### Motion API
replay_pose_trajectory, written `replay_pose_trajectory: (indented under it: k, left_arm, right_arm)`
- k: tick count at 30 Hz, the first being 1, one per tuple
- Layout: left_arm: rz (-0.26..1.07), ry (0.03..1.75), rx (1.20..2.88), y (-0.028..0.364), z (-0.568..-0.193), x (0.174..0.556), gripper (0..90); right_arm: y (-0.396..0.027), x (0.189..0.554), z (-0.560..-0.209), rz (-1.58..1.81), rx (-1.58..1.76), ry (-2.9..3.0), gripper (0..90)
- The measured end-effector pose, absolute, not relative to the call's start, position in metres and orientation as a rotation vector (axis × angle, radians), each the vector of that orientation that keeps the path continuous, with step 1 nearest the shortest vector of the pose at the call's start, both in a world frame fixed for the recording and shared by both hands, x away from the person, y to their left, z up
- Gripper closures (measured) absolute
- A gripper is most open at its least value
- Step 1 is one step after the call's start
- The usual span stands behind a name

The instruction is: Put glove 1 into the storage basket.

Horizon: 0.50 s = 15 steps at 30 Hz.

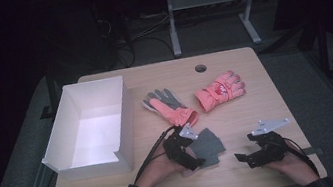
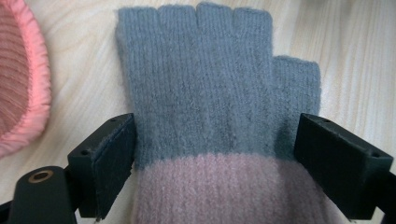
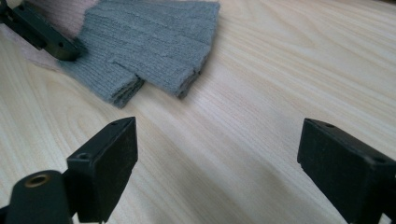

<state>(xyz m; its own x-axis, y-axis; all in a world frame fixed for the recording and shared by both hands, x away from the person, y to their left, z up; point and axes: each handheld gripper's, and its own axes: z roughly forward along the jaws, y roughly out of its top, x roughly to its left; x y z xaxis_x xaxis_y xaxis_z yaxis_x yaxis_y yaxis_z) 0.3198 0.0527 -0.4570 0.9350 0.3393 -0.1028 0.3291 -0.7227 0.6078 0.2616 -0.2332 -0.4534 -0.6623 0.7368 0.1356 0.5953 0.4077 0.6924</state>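
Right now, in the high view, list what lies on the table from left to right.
White box → grey-and-coral glove → grey fingerless glove at the left gripper → coral glove → right gripper, its fingers open over bare wood.

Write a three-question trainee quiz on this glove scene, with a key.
1. True or false: the left gripper is clamped on the grey glove.
2. What lies between the right gripper's jaws?
3. The white box sits on which side of the table in the high view: A left, B right?

Key:
1. False; the glove lies between open jaws.
2. Bare tabletop.
3. A.
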Motion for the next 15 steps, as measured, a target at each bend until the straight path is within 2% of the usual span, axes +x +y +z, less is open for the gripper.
replay_pose_trajectory:
  k: [10, 15]
  left_arm:
    - [-0.008, 0.485, 2.445, 0.0537, -0.4602, 0.3206, 13.2]
    - [-0.022, 0.491, 2.453, 0.0536, -0.4595, 0.32, 18.0]
  right_arm:
    - [-0.2356, 0.2625, -0.4531, 1.088, 1.189, 2.438, 12.2]
    - [-0.2376, 0.2631, -0.4523, 1.091, 1.188, 2.421, 12.6]
